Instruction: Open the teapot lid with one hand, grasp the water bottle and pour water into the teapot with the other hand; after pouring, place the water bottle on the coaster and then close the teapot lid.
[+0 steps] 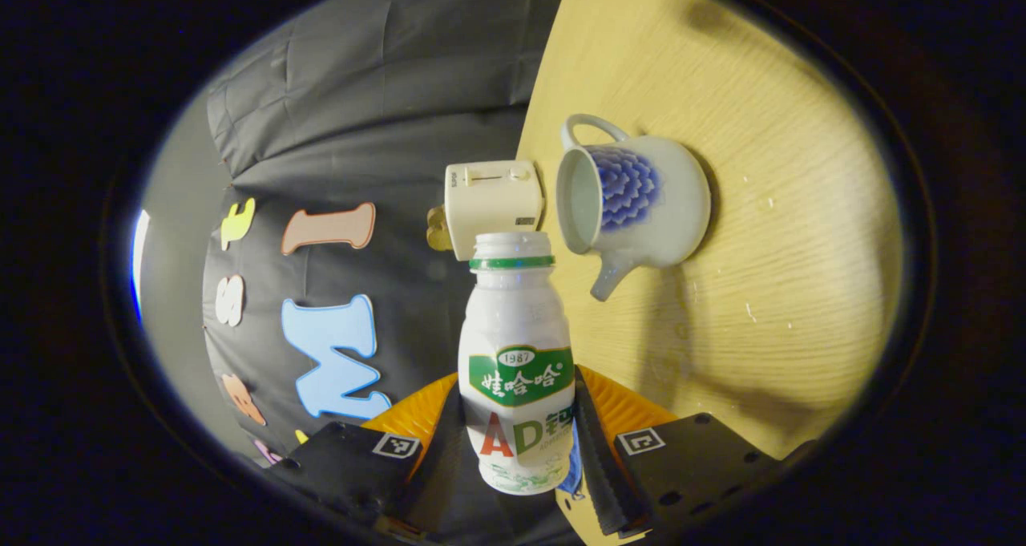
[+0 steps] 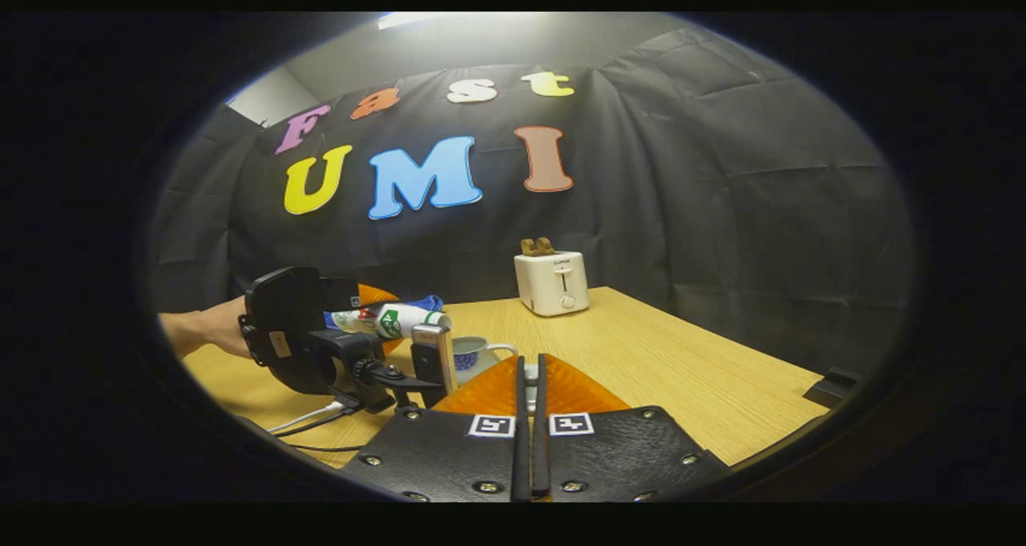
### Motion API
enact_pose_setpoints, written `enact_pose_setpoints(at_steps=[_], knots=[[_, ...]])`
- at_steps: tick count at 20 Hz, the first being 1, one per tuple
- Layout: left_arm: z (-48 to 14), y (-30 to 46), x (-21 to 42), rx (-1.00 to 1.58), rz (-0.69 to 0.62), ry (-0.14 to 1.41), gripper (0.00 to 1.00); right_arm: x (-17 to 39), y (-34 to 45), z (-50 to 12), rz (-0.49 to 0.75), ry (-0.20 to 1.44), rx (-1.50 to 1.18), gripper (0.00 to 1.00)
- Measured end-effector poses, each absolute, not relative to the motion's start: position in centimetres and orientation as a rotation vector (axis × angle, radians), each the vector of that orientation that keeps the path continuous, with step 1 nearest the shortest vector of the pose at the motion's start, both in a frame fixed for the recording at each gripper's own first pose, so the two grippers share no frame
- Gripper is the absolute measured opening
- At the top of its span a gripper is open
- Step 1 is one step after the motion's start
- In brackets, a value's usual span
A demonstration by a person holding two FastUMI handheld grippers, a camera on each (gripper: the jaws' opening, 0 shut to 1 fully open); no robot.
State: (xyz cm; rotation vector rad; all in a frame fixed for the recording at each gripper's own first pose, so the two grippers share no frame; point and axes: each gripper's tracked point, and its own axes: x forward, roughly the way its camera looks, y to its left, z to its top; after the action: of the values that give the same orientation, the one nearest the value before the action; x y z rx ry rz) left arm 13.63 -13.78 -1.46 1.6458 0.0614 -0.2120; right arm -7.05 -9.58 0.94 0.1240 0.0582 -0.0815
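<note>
wooden table (image 1: 801,233) under it all: left gripper (image 1: 521,438) is clamped on the tipped water bottle (image 1: 517,353), whose open neck points just short of the lidless teapot (image 1: 633,201). right gripper (image 2: 530,434) looks pinched together, perhaps on the lid.
</note>
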Motion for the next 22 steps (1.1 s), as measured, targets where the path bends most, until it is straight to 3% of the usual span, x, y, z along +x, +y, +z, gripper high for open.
enact_pose_setpoints(at_steps=[1,7,8,9,10,11,13,14,15,18,19,22], knots=[[-1.5,-13.9,13.6,1.652,-0.214,0.059,0.80,-7.1,-9.6,1.0,-0.082,0.059,0.124,0.01],[-0.9,-14.0,13.8,1.732,-0.203,0.041,0.80,-7.1,-9.7,1.0,-0.083,0.061,0.126,0.01],[-0.9,-14.0,13.8,1.741,-0.203,0.043,0.75,-7.1,-9.7,1.0,-0.083,0.061,0.126,0.01],[-0.8,-14.0,13.8,1.746,-0.200,0.041,0.80,-7.1,-9.7,0.9,-0.082,0.063,0.127,0.01],[-0.6,-14.1,13.8,1.749,-0.198,0.038,0.80,-7.1,-9.7,0.9,-0.081,0.064,0.128,0.18],[-0.5,-14.1,13.7,1.753,-0.195,0.036,0.75,-7.1,-9.7,0.9,-0.082,0.064,0.129,0.17],[-0.3,-14.1,13.7,1.761,-0.192,0.034,0.80,-7.1,-9.8,0.8,-0.082,0.066,0.130,0.17],[-0.2,-14.1,13.7,1.764,-0.192,0.030,0.80,-7.1,-9.7,0.8,-0.081,0.066,0.130,0.01],[0.0,-14.2,13.7,1.770,-0.189,0.027,0.80,-7.1,-9.7,0.9,-0.080,0.066,0.129,0.17],[0.6,-14.2,13.8,1.811,-0.161,0.006,0.80,-7.2,-9.7,0.7,-0.078,0.072,0.128,0.17],[0.5,-14.2,13.9,1.816,-0.160,0.006,0.80,-7.2,-9.7,0.8,-0.076,0.072,0.129,0.01],[0.7,-14.2,13.8,1.835,-0.155,0.003,0.80,-7.2,-9.7,0.8,-0.078,0.068,0.129,0.01]])
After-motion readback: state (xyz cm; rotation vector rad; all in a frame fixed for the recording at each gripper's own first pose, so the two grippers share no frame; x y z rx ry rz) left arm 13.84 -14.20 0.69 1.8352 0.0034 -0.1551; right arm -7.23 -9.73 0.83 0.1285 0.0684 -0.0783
